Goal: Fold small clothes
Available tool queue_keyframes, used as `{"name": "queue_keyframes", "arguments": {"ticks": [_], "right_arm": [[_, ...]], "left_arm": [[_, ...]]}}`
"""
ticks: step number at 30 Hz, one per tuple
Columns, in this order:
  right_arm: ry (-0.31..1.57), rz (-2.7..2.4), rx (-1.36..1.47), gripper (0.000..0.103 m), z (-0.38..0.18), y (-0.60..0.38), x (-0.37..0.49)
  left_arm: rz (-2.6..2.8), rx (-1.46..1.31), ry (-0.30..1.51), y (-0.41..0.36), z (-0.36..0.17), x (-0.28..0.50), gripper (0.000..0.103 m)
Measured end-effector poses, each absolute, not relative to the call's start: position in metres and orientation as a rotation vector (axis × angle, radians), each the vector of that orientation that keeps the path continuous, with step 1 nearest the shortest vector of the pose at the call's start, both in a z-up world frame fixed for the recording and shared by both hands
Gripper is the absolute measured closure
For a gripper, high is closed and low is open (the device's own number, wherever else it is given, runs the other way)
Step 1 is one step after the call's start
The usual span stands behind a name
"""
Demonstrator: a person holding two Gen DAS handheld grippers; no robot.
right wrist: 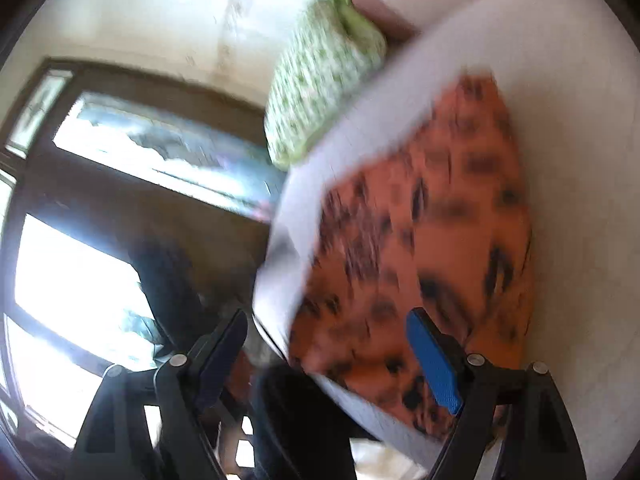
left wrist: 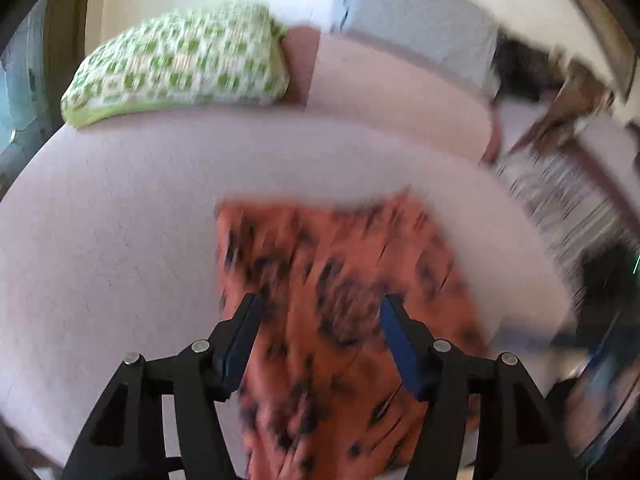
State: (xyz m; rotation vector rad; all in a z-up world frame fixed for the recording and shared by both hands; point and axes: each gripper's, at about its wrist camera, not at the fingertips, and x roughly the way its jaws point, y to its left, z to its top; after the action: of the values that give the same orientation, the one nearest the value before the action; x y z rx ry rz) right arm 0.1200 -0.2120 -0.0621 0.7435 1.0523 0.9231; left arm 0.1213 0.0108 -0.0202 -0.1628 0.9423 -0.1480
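Two grippers hang above one small garment, and neither has hold of it. The orange cloth (left wrist: 340, 300) with dark blotches lies spread on a pale pink bed surface (left wrist: 120, 220), close to its near edge; in the right wrist view the cloth (right wrist: 432, 220) reaches right to that edge, with part of it seeming to hang over. A green-checked pillow (left wrist: 180, 64) sits well apart from it at the far side of the bed, and a striped fabric (left wrist: 560, 208) lies off to the right.

The left gripper (left wrist: 318, 344) has its jaws set moderately wide, with the cloth beneath them but nothing pinched between the blue pads. The right gripper (right wrist: 332, 352) stands wide apart too, straddling the bed's edge; its right pad is over the cloth, its left pad over the darker space beside the bed, and it holds nothing. Both views are blurred, so fine folds and hems cannot be made out.

The cloth looks thin, light and limp: it should drape and crumple readily, slide little on the bed covering, and carry no risk of breaking. A hem or corner seems the best place to pinch, one gripper at each end of the same edge, so the fabric lifts flat rather than bunching. A grab at the middle would likely gather it into a wad.
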Motion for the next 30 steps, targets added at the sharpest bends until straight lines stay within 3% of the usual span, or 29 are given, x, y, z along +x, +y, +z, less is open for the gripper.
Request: {"name": "queue_keyframes", "arguments": {"ticks": [3, 6, 10, 14, 17, 19, 27, 30], "right_arm": [[1.081, 0.946, 0.796, 0.014, -0.073, -0.214, 0.152], [1.276, 0.829, 0.829, 0.016, -0.129, -0.207, 0.173], [1.155, 0.838, 0.758, 0.016, -0.085, -0.211, 0.178], [1.112, 0.881, 0.715, 0.016, -0.062, -0.197, 0.213], [1.179, 0.818, 0.731, 0.015, -0.094, -0.192, 0.251], [1.285, 0.735, 0.839, 0.015, -0.138, -0.194, 0.270], [1.129, 0.846, 0.737, 0.015, -0.075, -0.195, 0.205], [1.148, 0.938, 0.735, 0.015, -0.079, -0.187, 0.159]], "left_arm": [[-0.071, -0.124, 1.092, 0.014, -0.070, 0.125, 0.040], [-0.054, -0.208, 1.060, 0.022, -0.059, 0.124, 0.040], [-0.085, -0.147, 0.919, 0.009, -0.019, 0.102, 0.040], [-0.108, -0.139, 0.944, 0.002, -0.029, 0.096, 0.040], [-0.037, -0.137, 1.075, 0.008, -0.069, 0.100, 0.037], [-0.051, -0.209, 1.060, 0.017, -0.074, 0.098, 0.036], [-0.046, -0.174, 0.895, 0.014, -0.015, 0.070, 0.037], [-0.004, -0.153, 0.937, 0.017, -0.035, 0.065, 0.037]]}}
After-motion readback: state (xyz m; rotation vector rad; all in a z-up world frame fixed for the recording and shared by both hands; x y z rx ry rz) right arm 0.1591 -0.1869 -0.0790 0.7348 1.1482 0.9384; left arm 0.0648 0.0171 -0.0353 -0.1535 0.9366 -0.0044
